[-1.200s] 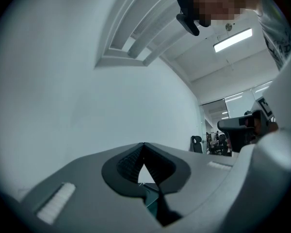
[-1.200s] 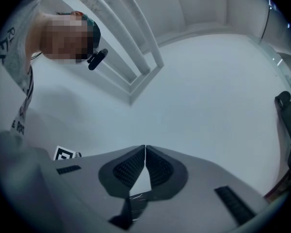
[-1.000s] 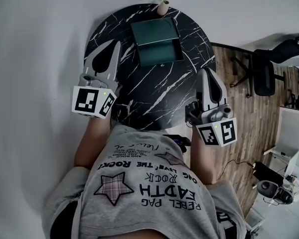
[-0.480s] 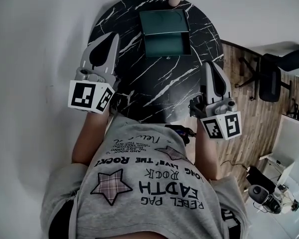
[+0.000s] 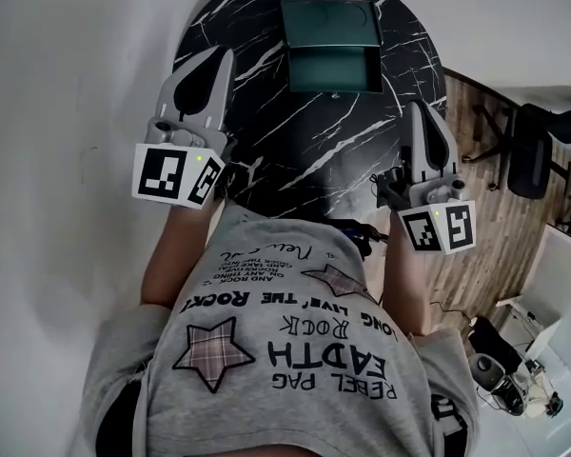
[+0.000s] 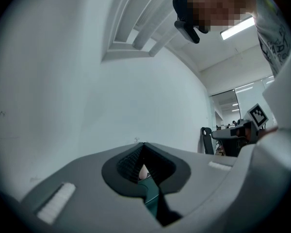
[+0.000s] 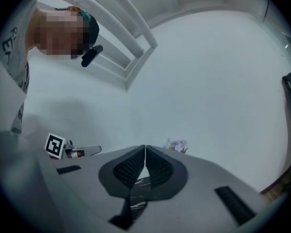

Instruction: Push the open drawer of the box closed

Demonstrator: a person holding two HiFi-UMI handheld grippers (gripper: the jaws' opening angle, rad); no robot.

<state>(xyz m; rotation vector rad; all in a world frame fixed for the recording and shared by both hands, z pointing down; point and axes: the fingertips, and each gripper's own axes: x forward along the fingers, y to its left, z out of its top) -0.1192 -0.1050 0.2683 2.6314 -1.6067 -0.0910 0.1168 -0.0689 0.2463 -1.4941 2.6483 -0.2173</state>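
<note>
A dark green box (image 5: 330, 17) stands at the far side of the round black marble table (image 5: 266, 131). Its drawer (image 5: 333, 69) is pulled out toward me, showing its empty inside. My left gripper (image 5: 218, 59) hovers over the table's left edge, jaws shut with nothing in them, left of the box and apart from it. My right gripper (image 5: 424, 112) hangs at the table's right edge, also shut and empty, below and right of the drawer. In the left gripper view a sliver of the green box (image 6: 150, 198) shows through the jaws. The right gripper view shows marble tabletop (image 7: 138, 191) between the jaws.
A small vase of purple flowers (image 7: 177, 145) stands at the table's far edge behind the box. White wall lies to the left. Wood floor (image 5: 485, 198) with a black office chair (image 5: 533, 146) lies to the right. My torso is at the table's near edge.
Both grippers have sunk a little. In the head view the table and box have slid up and right as the view shifted. The drawer stands as open as before.
</note>
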